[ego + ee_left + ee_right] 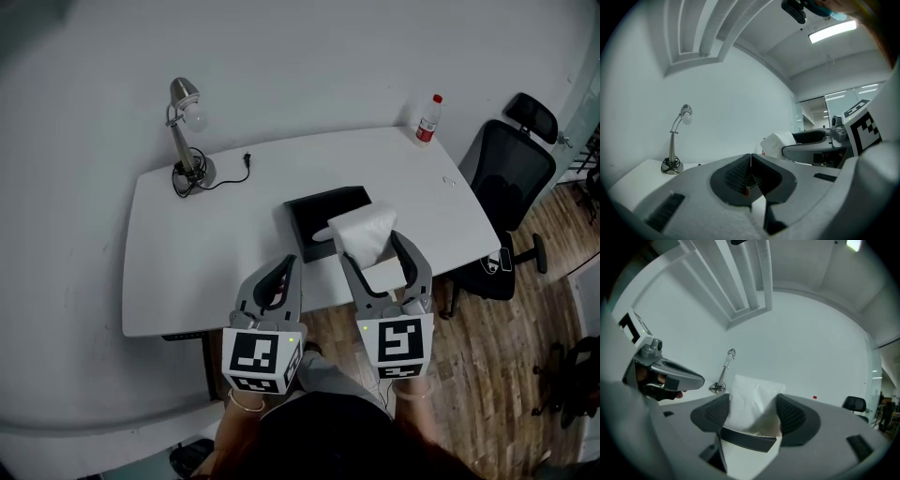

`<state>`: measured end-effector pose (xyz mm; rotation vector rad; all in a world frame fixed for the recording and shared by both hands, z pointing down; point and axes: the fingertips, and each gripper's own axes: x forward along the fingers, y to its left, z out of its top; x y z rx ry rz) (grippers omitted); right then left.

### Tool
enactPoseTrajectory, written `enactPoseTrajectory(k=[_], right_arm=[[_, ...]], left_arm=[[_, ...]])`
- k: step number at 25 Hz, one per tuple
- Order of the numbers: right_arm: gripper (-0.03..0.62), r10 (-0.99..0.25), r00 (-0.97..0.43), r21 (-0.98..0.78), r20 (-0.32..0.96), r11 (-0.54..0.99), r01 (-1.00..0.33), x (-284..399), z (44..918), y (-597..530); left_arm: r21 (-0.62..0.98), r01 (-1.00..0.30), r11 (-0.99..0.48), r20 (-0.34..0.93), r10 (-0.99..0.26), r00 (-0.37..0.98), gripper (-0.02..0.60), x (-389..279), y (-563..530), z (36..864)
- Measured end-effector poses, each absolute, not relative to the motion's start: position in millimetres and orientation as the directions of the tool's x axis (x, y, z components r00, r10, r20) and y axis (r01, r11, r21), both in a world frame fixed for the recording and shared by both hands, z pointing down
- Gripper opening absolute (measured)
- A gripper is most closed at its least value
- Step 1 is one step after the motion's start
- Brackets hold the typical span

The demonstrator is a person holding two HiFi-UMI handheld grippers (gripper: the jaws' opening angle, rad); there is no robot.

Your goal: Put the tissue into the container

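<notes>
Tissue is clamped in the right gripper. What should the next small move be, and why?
Probably ease the right gripper a little forward and left, centring the tissue over the container. The jaws grip the tissue, and in the head view it overlaps only the container's near right corner, so a release now might miss.

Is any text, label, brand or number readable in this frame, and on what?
No readable text anywhere.
Red label on the bottle: too small to read.
The cubes on the left gripper and right gripper: black-and-white square markers only, no letters.
The tissue and container: no print visible.
</notes>
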<state>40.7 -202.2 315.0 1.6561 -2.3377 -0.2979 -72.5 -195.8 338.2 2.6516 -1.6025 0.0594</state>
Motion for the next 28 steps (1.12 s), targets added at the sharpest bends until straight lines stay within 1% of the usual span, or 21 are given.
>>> enactPoseTrajectory(k=[8, 28], right_arm=[[0.331, -0.938, -0.322, 0.299, 0.125, 0.345, -0.889, 39.2, 321.6, -233.9], [0.331, -0.904, -0.342, 0.258, 0.256, 0.405, -0.877, 31.5, 360.2, -308.7]], left_arm=[[0.029, -0.886, -0.463, 0.080, -0.883, 0.463, 0.028, -73.0, -223.3, 345.8], [0.053, -0.894, -0.444, 0.120, -0.886, 0.448, 0.028, -77.9, -290.0, 363.2]])
